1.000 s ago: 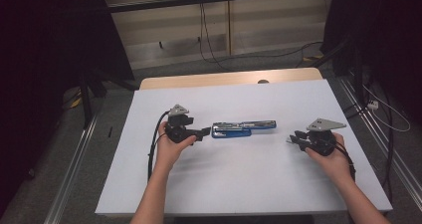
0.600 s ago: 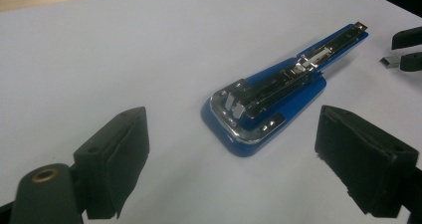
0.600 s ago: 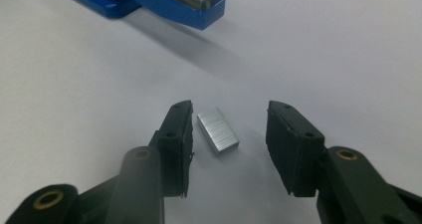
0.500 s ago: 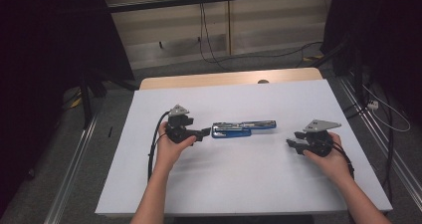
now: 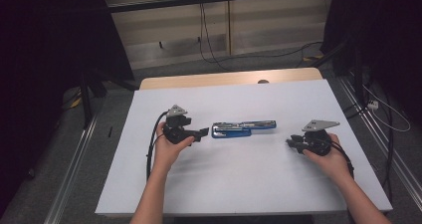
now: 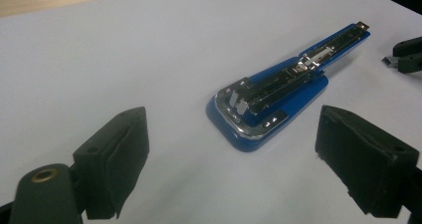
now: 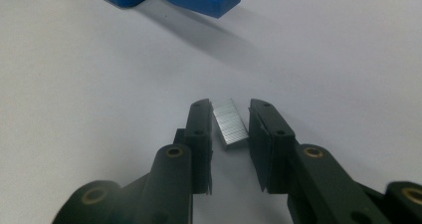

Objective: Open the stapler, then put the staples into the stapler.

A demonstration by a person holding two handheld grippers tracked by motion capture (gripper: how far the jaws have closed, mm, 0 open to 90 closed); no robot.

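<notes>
The stapler [image 5: 243, 129] lay opened out flat on the worktop [image 5: 249, 184], its metal staple channel exposed and facing up, so the opening step was judged done. Loading was judged still to come: the staples [image 7: 230, 122] had not been lifted, and the closing of the stapler remained after that.

The left tool [image 5: 203, 133] was held just left of the stapler's wide blue end, pointing at it along the worktop, with the hand [image 5: 168, 147] wrapped around its body from below. Its jaws stood wide apart with nothing between them, and in the left gripper view the stapler [image 6: 278, 92] was seen beyond the two pads [image 6: 119, 159], untouched.

The staples lay on the worktop well to the right of the stapler's narrow end. The right tool [image 5: 290, 143] was held low there, pointing left toward the stapler, gripped from behind by the right hand [image 5: 331, 157]. Its jaws had just been closing around the staple strip; in the right gripper view [image 7: 230, 122] a narrow gap was left on each side, so the strip was bracketed but not yet pinched.
</notes>
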